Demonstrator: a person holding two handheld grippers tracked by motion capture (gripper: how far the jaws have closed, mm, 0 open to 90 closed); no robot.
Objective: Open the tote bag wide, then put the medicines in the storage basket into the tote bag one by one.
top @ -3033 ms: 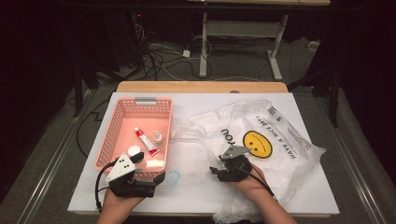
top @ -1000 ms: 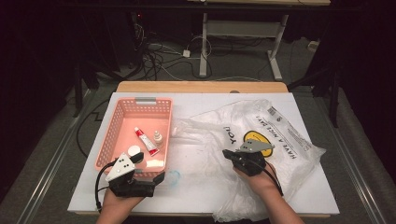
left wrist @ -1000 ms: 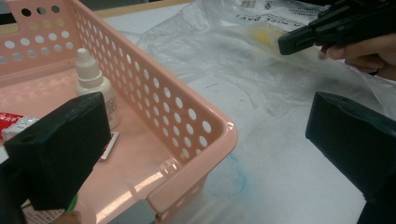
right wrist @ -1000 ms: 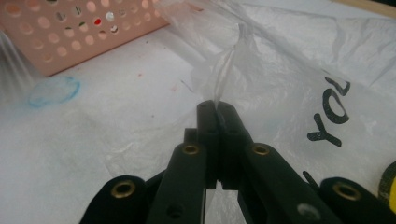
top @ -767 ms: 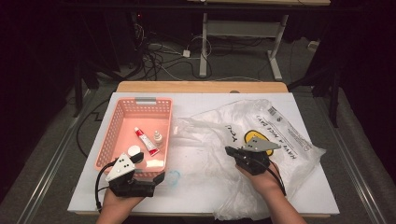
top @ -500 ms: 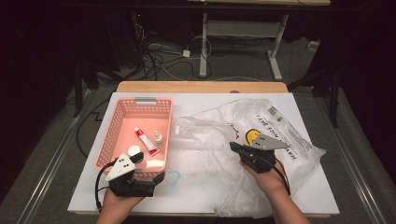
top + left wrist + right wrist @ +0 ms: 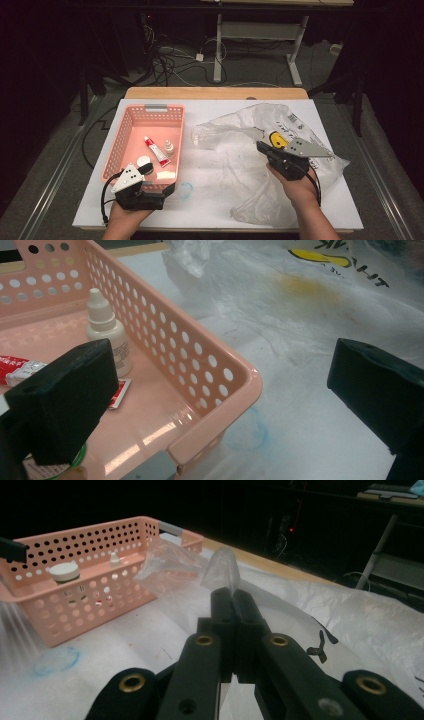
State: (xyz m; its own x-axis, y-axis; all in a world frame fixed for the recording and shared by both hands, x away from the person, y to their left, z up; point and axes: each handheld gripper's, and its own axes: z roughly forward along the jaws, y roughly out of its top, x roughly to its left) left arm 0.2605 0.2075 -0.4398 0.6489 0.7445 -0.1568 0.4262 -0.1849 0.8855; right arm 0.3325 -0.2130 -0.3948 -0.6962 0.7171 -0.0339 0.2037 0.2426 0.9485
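In the high view, a clear plastic bag [image 7: 255, 150] with a yellow print is seen spread over the right half of the white table [image 7: 210, 210]. The right gripper [image 7: 264, 148] is held above the bag's middle, and a fold of the film is pinched at its tip. A pink basket [image 7: 122, 145] stands on the table's left half, with a red-and-white tube [image 7: 156, 150], a small dropper bottle [image 7: 169, 148] and a white round jar [image 7: 144, 162] inside. The left gripper [image 7: 172, 188] is rested at the basket's near right corner.

In the left gripper view, the two black jaws are seen wide apart, with nothing pressed between them; the basket's corner [image 7: 235, 385] lies between them. The dropper bottle [image 7: 107, 330] stands upright inside the basket, and the bag [image 7: 300, 295] lies beyond on the table.

In the right gripper view, the jaws are closed on a fold of the bag [image 7: 222, 572], which is lifted above the table. The basket [image 7: 90, 600] is seen to the left, well apart.
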